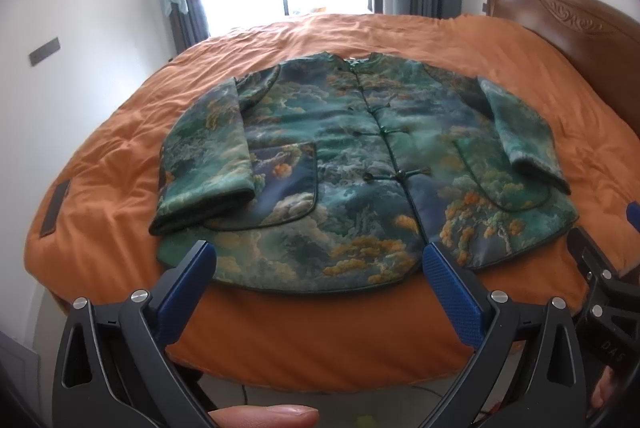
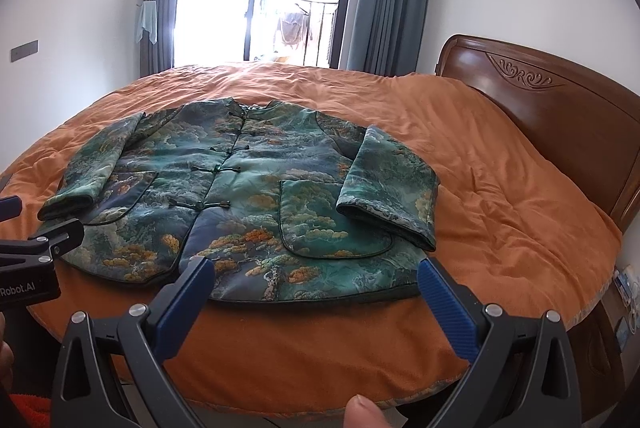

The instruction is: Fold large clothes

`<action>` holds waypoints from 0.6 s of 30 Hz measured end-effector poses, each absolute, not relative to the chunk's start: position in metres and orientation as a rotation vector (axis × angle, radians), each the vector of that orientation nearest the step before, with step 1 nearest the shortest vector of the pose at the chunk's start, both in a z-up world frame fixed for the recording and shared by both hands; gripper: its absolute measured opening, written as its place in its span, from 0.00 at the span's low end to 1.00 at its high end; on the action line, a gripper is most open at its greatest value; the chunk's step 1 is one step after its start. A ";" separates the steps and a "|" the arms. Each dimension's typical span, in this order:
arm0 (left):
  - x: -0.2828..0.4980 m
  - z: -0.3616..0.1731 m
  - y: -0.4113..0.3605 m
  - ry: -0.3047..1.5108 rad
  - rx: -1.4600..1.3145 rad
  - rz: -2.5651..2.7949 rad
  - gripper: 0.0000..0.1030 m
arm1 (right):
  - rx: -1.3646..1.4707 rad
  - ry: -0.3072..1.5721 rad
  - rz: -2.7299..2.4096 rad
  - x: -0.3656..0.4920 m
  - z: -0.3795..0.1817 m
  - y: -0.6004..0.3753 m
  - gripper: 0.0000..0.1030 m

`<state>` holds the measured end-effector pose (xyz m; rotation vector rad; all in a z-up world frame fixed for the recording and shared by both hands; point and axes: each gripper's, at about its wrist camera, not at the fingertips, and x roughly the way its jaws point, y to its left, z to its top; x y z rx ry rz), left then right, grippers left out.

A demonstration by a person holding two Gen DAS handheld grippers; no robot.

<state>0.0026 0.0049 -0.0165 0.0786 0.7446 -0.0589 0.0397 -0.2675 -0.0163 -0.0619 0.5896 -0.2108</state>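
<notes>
The jacket (image 1: 344, 168) lies flat and front-up on the orange bed (image 1: 500, 44), buttoned, hem toward me; both sleeves (image 2: 390, 188) are turned in over its sides, which I judge the only folding done; the body is not yet folded. My left gripper (image 1: 320, 256) hangs above the hem, jaws wide and empty; my right gripper (image 2: 314, 270) likewise, wide, holding nothing.

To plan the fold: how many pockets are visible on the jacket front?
2. One pocket lies right of the button line in the right wrist view, one pocket lies left, partly under the sleeve. Others may be hidden.
</notes>
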 end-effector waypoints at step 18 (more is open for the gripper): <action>0.006 -0.024 0.002 0.755 0.092 -0.044 1.00 | -0.038 0.639 -0.248 0.044 -0.022 -0.274 1.00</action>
